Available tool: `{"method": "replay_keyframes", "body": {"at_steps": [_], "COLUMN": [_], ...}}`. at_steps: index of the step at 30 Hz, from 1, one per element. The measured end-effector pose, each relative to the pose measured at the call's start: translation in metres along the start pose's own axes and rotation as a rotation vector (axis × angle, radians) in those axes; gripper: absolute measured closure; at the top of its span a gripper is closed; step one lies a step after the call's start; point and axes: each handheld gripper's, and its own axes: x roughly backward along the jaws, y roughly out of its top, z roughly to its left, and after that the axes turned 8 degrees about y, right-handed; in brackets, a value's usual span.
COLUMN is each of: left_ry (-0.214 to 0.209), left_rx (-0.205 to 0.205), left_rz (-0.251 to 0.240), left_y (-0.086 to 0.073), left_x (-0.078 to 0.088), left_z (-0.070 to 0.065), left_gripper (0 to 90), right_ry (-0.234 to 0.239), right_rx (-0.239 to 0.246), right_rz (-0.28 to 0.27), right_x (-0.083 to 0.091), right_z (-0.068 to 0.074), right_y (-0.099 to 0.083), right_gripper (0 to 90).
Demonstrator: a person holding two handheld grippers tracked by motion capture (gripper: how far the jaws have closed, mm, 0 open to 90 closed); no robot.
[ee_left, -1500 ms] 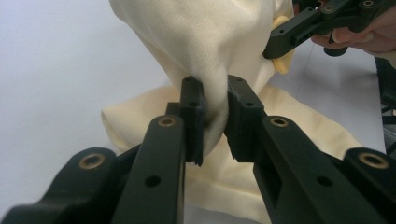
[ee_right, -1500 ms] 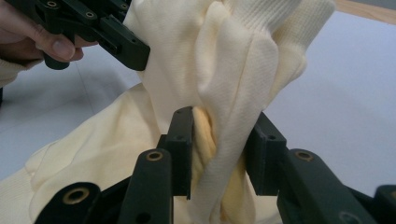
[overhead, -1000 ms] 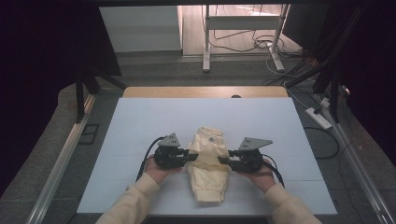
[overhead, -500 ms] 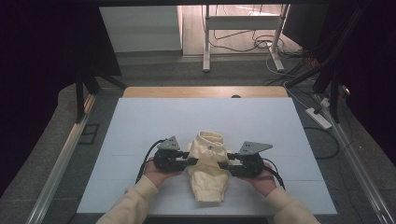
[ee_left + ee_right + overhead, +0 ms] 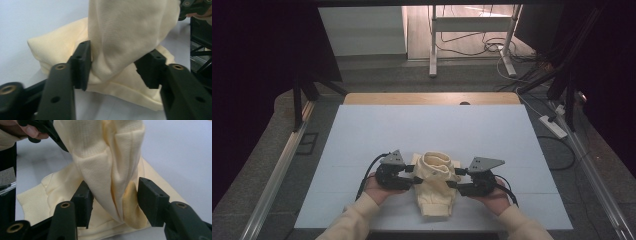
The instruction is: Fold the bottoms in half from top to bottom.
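Observation:
A cream knit garment [image 5: 434, 192] lies bunched on the white table [image 5: 432, 130], with its upper part standing up in a rolled fold. My left gripper [image 5: 416, 175] is at the fold's left side and my right gripper [image 5: 453, 178] at its right, each in a hand. In the left gripper view the jaws [image 5: 113, 67] stand apart with a hanging fold loose between them. The right gripper view shows its jaws [image 5: 113, 200] likewise spread around a pleated fold. Both pairs of jaws have just been opening, and the cloth still sits between them.
The table's wooden far edge [image 5: 432, 98] and metal side rails [image 5: 277, 170] bound the surface. A power strip [image 5: 553, 126] and cables lie on the floor to the right. White surface stretches beyond the garment.
The garment's far end has come nearer and now stands bunched up between the grippers. Both pairs of jaws have widened around the cloth. The hands have barely shifted.

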Motion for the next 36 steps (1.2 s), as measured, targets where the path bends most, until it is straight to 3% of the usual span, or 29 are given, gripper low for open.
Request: {"method": "replay_keyframes", "body": {"at_steps": [6, 16, 21, 25, 28, 32, 36], "left_ry": [-0.006, 0.035, 0.057, 0.061, 0.067, 0.071, 0.077], "left_rx": [0.024, 0.082, 0.113, 0.112, 0.109, 0.110, 0.113], "left_rz": [-0.026, -0.092, -0.112, -0.108, -0.103, -0.104, -0.106], "left_y": [-0.001, -0.010, -0.010, -0.009, -0.008, -0.008, -0.008], "left_x": [0.016, 0.046, 0.051, 0.049, 0.047, 0.046, 0.047], "left_z": [-0.002, 0.006, 0.013, 0.014, 0.014, 0.015, 0.016], "left_gripper": [39.5, 36.2, 35.9, 35.5, 35.2, 34.8, 34.3], "right_ry": [-0.017, -0.027, -0.054, -0.067, -0.042, 0.010, 0.062], "right_rx": [-0.017, -0.054, -0.092, -0.112, -0.097, -0.077, -0.043], "right_rz": [-0.009, -0.029, -0.072, -0.087, -0.083, -0.050, -0.027], "right_x": [0.007, 0.027, 0.042, 0.043, 0.036, 0.022, 0.005], "right_z": [0.001, 0.007, 0.002, -0.001, 0.002, 0.007, 0.011], "right_y": [-0.002, -0.003, -0.002, 0.003, 0.008, 0.019, 0.032], "right_gripper": [42.7, 37.6, 36.8, 37.1, 44.1, 68.9, 82.6]}}
